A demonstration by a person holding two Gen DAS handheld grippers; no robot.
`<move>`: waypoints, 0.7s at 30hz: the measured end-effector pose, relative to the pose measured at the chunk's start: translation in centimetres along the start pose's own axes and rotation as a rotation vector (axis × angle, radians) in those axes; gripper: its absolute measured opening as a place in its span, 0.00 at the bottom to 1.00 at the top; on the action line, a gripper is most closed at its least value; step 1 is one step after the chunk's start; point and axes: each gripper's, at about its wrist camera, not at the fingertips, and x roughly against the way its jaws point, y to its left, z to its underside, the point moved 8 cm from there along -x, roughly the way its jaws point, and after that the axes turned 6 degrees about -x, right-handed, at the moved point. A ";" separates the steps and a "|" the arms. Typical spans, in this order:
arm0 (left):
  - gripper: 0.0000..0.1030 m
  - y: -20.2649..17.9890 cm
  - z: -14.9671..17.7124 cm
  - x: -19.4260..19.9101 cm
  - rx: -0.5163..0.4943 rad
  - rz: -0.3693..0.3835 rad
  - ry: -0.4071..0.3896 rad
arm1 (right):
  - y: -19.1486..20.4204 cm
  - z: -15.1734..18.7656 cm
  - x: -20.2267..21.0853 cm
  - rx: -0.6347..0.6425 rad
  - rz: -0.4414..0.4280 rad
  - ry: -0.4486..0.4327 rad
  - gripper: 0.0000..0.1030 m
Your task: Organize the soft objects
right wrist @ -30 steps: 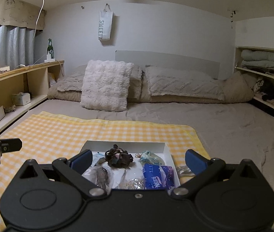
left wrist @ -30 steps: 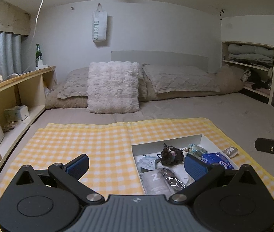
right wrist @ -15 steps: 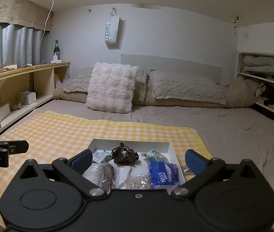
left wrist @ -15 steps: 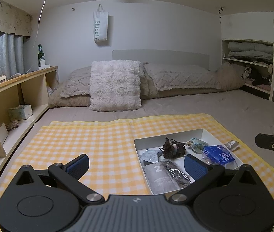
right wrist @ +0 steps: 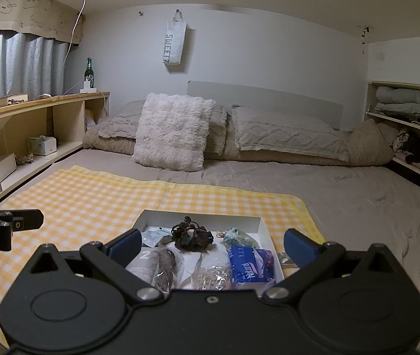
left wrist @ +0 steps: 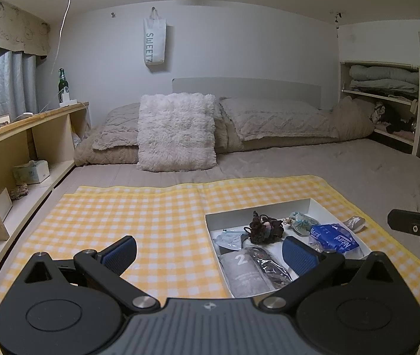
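A white shallow box [left wrist: 307, 202] [right wrist: 198, 216] lies on a yellow checked cloth [left wrist: 138, 216] [right wrist: 91, 198] on the bed. In it lie a dark tangle of hair ties [left wrist: 264, 227] [right wrist: 192, 233], a blue tissue pack [left wrist: 334, 238] [right wrist: 248, 261], a teal pouch [left wrist: 300, 222] [right wrist: 236, 236], a grey packet marked 2 [left wrist: 244, 269] and clear bags [right wrist: 210, 275]. My left gripper [left wrist: 208, 251] is open and empty, above the cloth at the box's left edge. My right gripper [right wrist: 211, 244] is open and empty, above the box's near end.
A small clear packet [left wrist: 355, 223] lies on the cloth right of the box. A fluffy white cushion [left wrist: 177, 133] and beige pillows [left wrist: 275, 118] lie at the bed's head. A wooden shelf [left wrist: 17, 136] runs along the left; a shelf of folded bedding [left wrist: 384, 80] stands right.
Both grippers have risen slightly and tilted, so the box sits a little lower and farther in both views. Both stay open and empty. Nothing in the box has moved.
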 end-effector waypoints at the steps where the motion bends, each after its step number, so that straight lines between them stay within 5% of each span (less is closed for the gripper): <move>1: 1.00 0.0 0.0 0.0 0.000 0.000 0.000 | 0.0 0.0 0.0 0.000 -0.001 0.000 1.00; 21: 1.00 0.0 0.2 -0.1 -0.004 0.003 0.005 | 0.0 0.0 0.1 -0.002 -0.002 -0.001 1.00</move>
